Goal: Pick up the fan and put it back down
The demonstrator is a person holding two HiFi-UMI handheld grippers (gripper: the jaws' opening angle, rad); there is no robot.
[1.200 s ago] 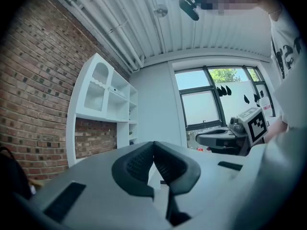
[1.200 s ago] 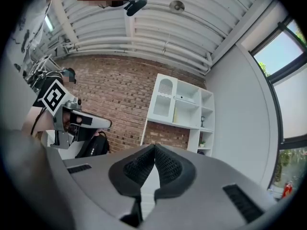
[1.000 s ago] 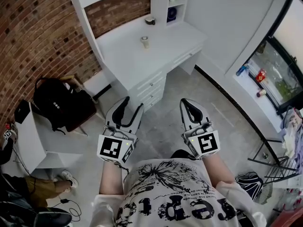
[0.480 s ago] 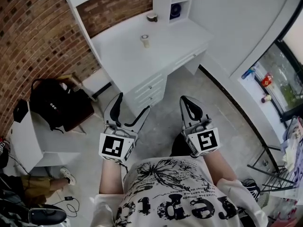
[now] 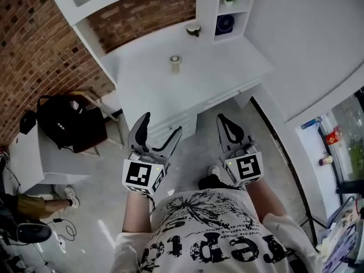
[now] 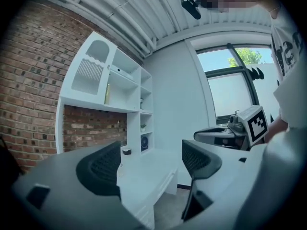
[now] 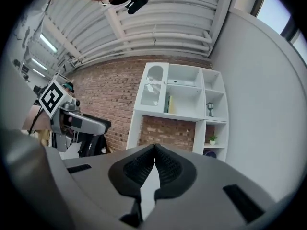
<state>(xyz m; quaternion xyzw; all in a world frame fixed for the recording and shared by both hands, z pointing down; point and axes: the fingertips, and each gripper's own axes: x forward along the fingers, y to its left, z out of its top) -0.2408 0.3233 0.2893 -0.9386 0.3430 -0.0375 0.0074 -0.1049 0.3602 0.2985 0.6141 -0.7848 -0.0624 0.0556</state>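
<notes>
Fan [image 5: 225, 23], small, round and dark blue, stands upright in the lower cubby of the white shelf unit [image 5: 207, 4] at the far right corner of the white table [image 5: 170, 92]. In the left gripper view it shows as a dark disc [image 6: 144, 142] far beyond the jaws. Nothing touches it, so by the look of things the task has not begun: neither the lift nor the set-down is done. The left hand-held gripper [image 5: 161, 127] is held level in front of the person's chest, short of the table's drawer front. Its jaws are spread wide with only empty air and the distant table between them [image 6: 151, 164]. The right hand-held gripper [image 5: 223, 120] rides beside it, well apart from the fan, its ribbed pads pressed together on nothing [image 7: 154, 150]. A small pale cup [image 5: 175, 63] sits alone mid-table, between the person and the shelf. What remains, as I judge it, is the whole job: close the gap, reach into the cubby, grip the fan, raise it and return it.
</notes>
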